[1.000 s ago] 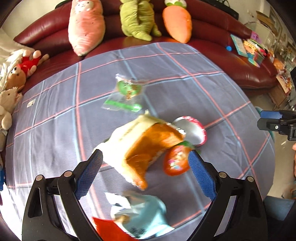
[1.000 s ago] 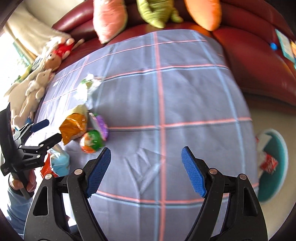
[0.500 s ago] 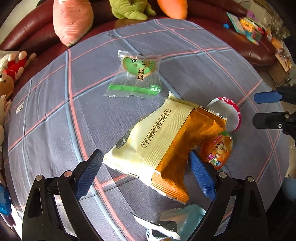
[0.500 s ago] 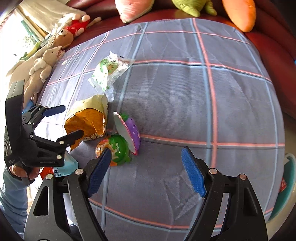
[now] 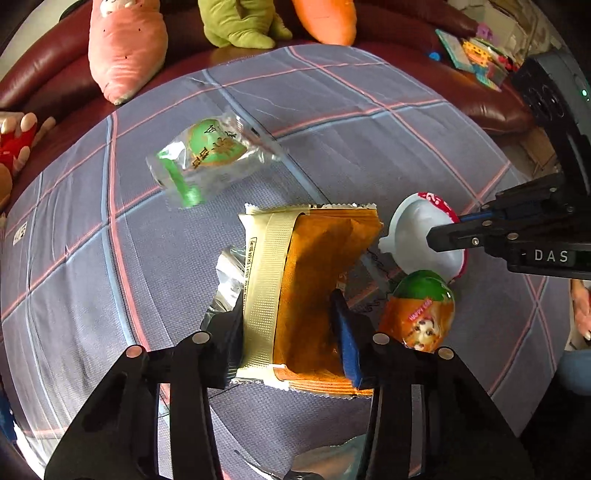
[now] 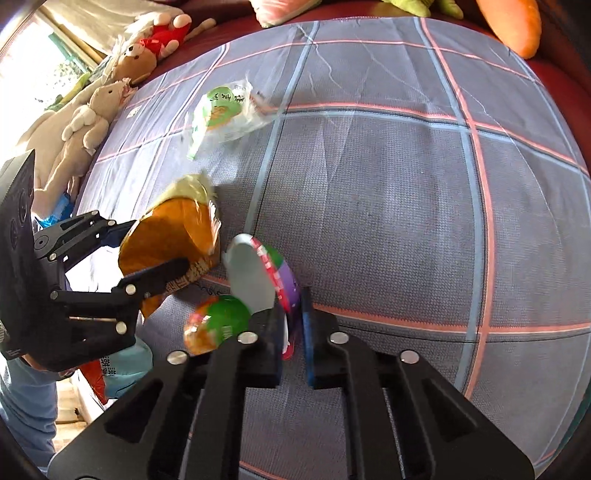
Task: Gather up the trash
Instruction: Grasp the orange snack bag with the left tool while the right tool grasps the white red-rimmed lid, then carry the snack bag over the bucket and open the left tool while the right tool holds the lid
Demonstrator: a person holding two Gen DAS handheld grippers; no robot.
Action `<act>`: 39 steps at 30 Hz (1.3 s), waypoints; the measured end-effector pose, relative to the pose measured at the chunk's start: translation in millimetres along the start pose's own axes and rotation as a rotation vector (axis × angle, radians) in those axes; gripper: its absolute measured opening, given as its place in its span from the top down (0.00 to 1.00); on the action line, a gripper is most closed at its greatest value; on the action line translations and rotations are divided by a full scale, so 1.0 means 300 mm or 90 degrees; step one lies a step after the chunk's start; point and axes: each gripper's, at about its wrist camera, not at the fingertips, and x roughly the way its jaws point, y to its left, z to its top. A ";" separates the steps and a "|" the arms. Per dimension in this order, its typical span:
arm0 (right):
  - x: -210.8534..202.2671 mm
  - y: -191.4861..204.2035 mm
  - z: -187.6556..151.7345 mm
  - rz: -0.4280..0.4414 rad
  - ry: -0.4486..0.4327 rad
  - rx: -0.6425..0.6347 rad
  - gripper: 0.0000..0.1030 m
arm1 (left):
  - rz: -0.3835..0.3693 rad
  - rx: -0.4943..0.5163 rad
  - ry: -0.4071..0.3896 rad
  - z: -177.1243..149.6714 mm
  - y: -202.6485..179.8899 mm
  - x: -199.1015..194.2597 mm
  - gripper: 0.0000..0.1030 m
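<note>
On the checked cloth (image 5: 369, 140) we count, left to right: one clear green-printed wrapper (image 5: 207, 155); one orange-and-cream snack bag (image 5: 310, 288), pinched by our left gripper (image 5: 291, 328); one foil lid (image 6: 258, 277), clamped by our right gripper (image 6: 291, 332); one egg-shaped packet (image 5: 421, 314) reading "HAPPY".

Snack bags: three. One orange and cream bag (image 5: 310, 291) in the middle, one clear bag with green print (image 5: 207, 158) at upper left, one light blue bag (image 6: 125, 365) at lower left.
Round lids: one, white lid (image 5: 424, 236) at right.
Egg-shaped packs: one, orange and green (image 5: 421, 310).
Tools: two, left tool (image 5: 291, 328) and right tool (image 6: 293, 332).
Carrot-shaped pillows: two, pink (image 5: 125, 48) and orange (image 5: 325, 18), at the top.
Green plush toys: one (image 5: 236, 22).
</note>
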 end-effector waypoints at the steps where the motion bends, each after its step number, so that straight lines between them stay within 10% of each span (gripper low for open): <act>1: -0.012 -0.011 -0.004 -0.003 -0.007 0.004 0.95 | 0.002 -0.006 -0.002 0.002 -0.002 -0.005 0.59; 17: -0.295 -0.248 -0.168 0.007 -0.102 0.095 0.96 | 0.018 0.007 -0.067 0.071 -0.216 -0.193 0.59; 39: -0.841 -0.827 -0.683 -0.069 -0.291 0.310 0.96 | -0.155 0.169 -0.076 0.264 -1.093 -0.123 0.59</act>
